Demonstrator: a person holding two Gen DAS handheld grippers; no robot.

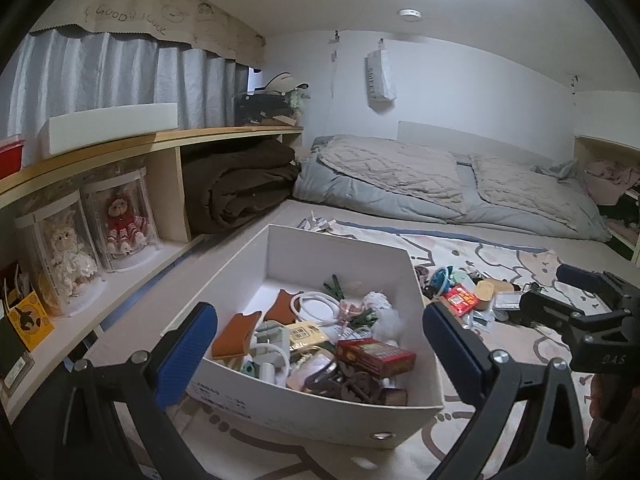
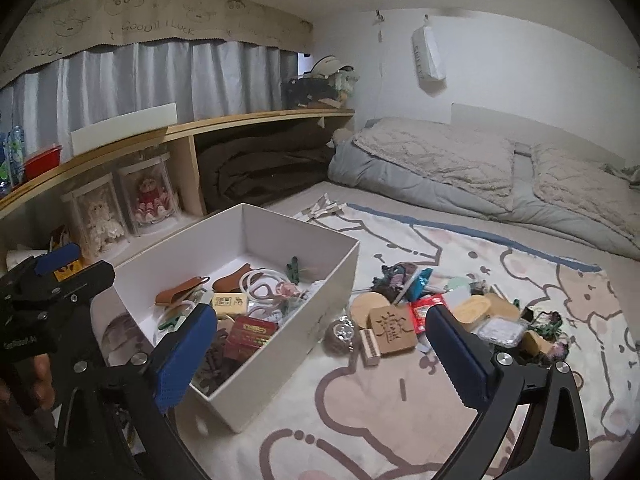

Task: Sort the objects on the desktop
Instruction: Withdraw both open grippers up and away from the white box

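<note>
A patterned rug [image 1: 500,248] on a bedroom floor; the left hand-held gripper [image 1: 320,344] hangs spread and empty over the white box [image 1: 320,412]. Right hand-held gripper [image 2: 320,352], also spread, faces the loose pile [image 2: 440,312] just ahead; overlapping items risk a double pick

Both grippers look the same: left gripper [image 1: 320,344] and right gripper [image 2: 322,350] have black angular frames, ribbed blue pads [image 1: 182,354], silver screws [image 1: 501,356] at the joints, and faint white lettering on the body.

White box [image 2: 280,280] walls hem its clutter; open only from above
</note>
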